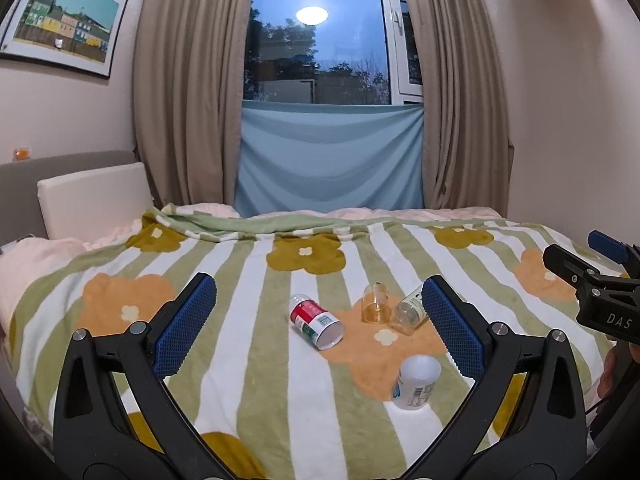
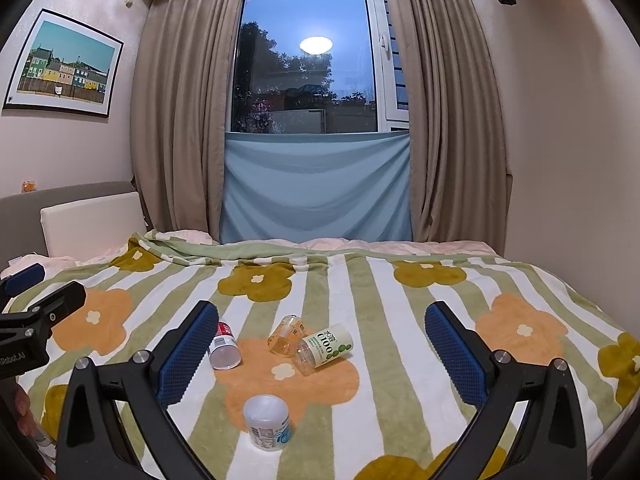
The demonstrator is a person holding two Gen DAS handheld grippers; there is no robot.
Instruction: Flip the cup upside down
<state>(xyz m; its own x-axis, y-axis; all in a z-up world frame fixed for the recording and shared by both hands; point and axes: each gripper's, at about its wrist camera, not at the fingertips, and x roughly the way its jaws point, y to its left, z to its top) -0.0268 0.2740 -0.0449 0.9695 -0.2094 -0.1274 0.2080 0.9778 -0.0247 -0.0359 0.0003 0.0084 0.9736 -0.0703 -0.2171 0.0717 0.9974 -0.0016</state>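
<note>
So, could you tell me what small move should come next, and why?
Probably bring the right hand-held gripper down toward the white cup standing on the blanket: both hand-held grippers hang open, holding nothing, and that cup sits nearest.

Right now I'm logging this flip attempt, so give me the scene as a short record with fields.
surface: striped flower-pattern blanket on a bed
cups: four small plastic cups
red-labelled cup: on its side
clear amber cup: appears mouth down
green-labelled clear cup: on its side, against the amber cup
white cup: nearest, base up
left gripper: open, holding nothing
right gripper: open, holding nothing
</note>
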